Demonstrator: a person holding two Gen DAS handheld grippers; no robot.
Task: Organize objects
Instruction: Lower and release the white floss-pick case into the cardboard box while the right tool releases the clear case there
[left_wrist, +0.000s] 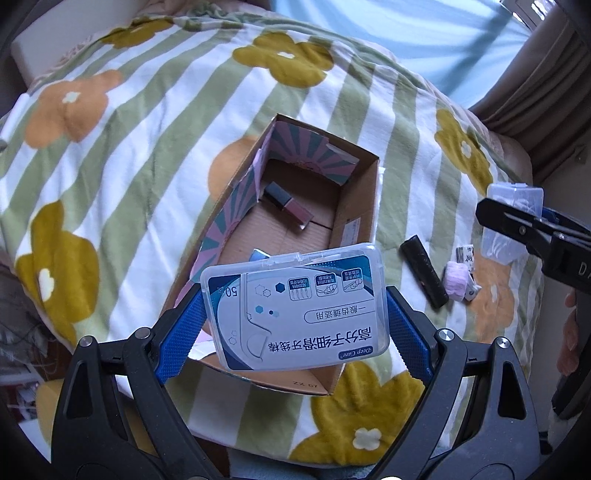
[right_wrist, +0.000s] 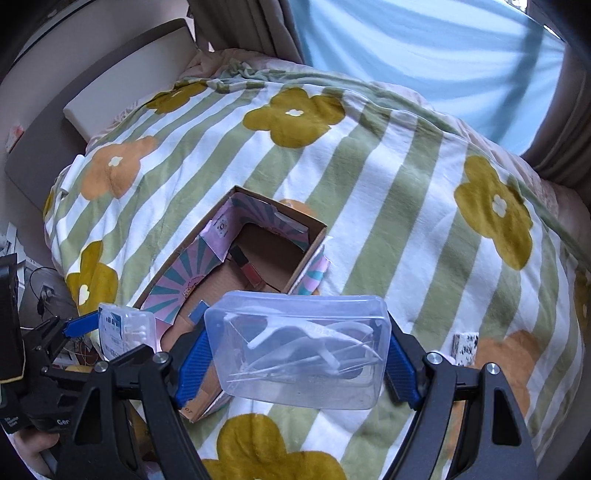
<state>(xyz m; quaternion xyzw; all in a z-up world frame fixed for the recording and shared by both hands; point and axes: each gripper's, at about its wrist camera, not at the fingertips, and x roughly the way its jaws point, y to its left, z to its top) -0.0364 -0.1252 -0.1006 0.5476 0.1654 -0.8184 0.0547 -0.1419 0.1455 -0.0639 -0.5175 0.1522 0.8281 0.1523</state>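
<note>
My left gripper (left_wrist: 295, 299) is shut on a flat floss-pick box (left_wrist: 295, 314) with a blue and white label, its blue pads (left_wrist: 184, 328) pressing the short sides. It hangs over the near end of an open cardboard box (left_wrist: 356, 206) on the bed. A small two-tone bottle (left_wrist: 288, 208) lies inside. My right gripper (right_wrist: 297, 334) is shut on a clear plastic box (right_wrist: 299, 354) of loose floss picks, just right of the cardboard box (right_wrist: 312, 247). Each gripper shows in the other's view: the right gripper (left_wrist: 517, 227) at the far right, the left gripper (right_wrist: 70, 328) at the lower left.
A striped blanket (left_wrist: 147, 155) with flowers covers the bed. On it, right of the cardboard box, lie a black roll (left_wrist: 424, 275), a pink roll (left_wrist: 458, 280) and a small speckled block (right_wrist: 464, 349). A curtain (right_wrist: 424, 48) hangs behind the bed, and a hand (right_wrist: 29, 454) holds the left gripper.
</note>
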